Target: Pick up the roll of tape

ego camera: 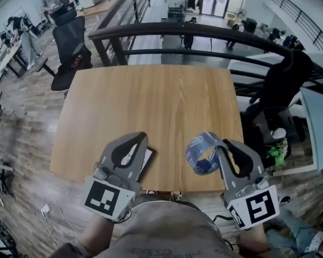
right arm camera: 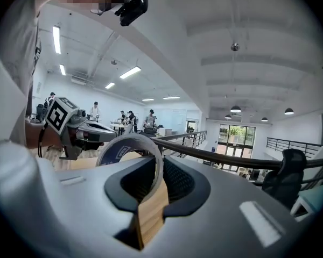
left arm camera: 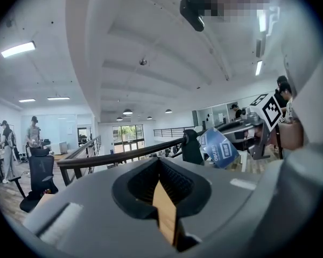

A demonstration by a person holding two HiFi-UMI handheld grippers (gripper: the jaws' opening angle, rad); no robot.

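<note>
The roll of tape (ego camera: 200,155) is a blue printed ring held up over the wooden table's (ego camera: 151,101) near edge. My right gripper (ego camera: 218,144) is shut on it, pinching the ring's wall; in the right gripper view the roll of tape (right arm camera: 121,147) stands upright between the jaws of the right gripper (right arm camera: 160,164). My left gripper (ego camera: 142,138) hovers level beside it at the left, shut with nothing in it. In the left gripper view the jaws of the left gripper (left arm camera: 160,164) meet, and the tape (left arm camera: 218,147) shows off to the right.
A dark curved railing (ego camera: 204,34) runs along the table's far side. A black office chair (ego camera: 70,47) stands at the far left and a chair draped with a black jacket (ego camera: 282,85) at the right. People work at desks (ego camera: 13,42) beyond.
</note>
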